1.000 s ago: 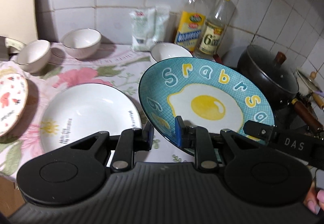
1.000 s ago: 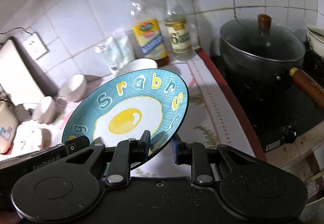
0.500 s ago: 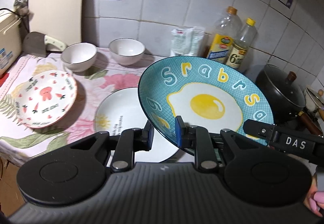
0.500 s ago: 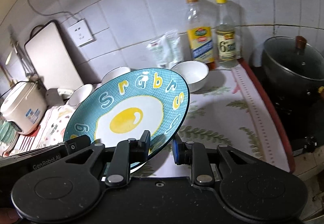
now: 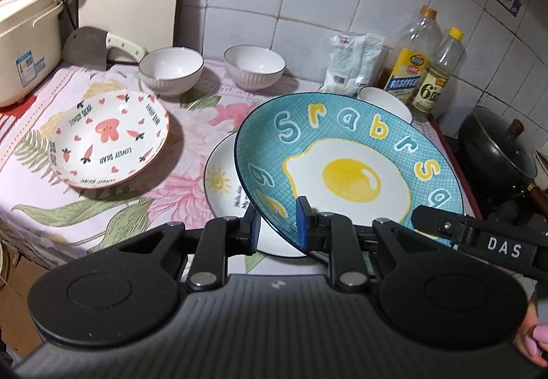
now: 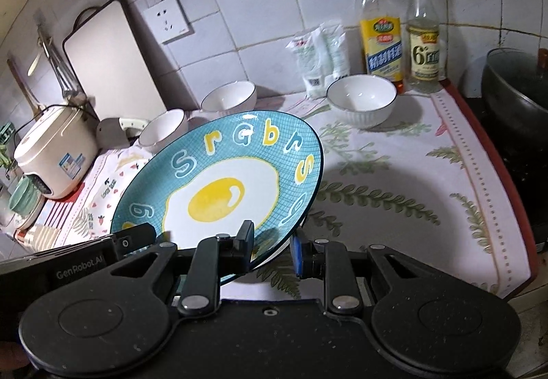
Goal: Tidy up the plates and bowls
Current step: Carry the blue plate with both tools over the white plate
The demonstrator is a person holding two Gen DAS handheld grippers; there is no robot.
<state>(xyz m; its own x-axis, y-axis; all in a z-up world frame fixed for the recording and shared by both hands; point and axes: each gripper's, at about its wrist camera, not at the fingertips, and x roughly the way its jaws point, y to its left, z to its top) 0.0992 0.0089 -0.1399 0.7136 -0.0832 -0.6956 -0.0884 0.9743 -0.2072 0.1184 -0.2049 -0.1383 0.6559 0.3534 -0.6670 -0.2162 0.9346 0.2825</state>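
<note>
Both grippers pinch the near rim of a blue plate with a fried-egg picture (image 5: 349,166) (image 6: 222,187), held tilted in the air. My left gripper (image 5: 277,228) grips its left part, my right gripper (image 6: 270,245) its right part. Under the blue plate lies a white plate with a sun drawing (image 5: 222,187), mostly covered. A white plate with pink rabbit and carrot prints (image 5: 109,139) sits to the left. Two white bowls (image 5: 171,71) (image 5: 255,65) stand at the back, a third white bowl (image 6: 361,101) near the bottles.
A floral cloth (image 6: 394,190) covers the counter. Two oil bottles (image 6: 380,26) (image 6: 423,33) and a white packet (image 6: 318,60) line the tiled wall. A rice cooker (image 5: 24,40), cleaver (image 5: 89,43) and cutting board (image 6: 113,60) stand left; a black lidded pot (image 5: 496,153) stands right.
Both grippers carried the blue plate leftward along the counter. The rabbit plate, rice cooker and cleaver came into view; the pot slid toward the right edge.
</note>
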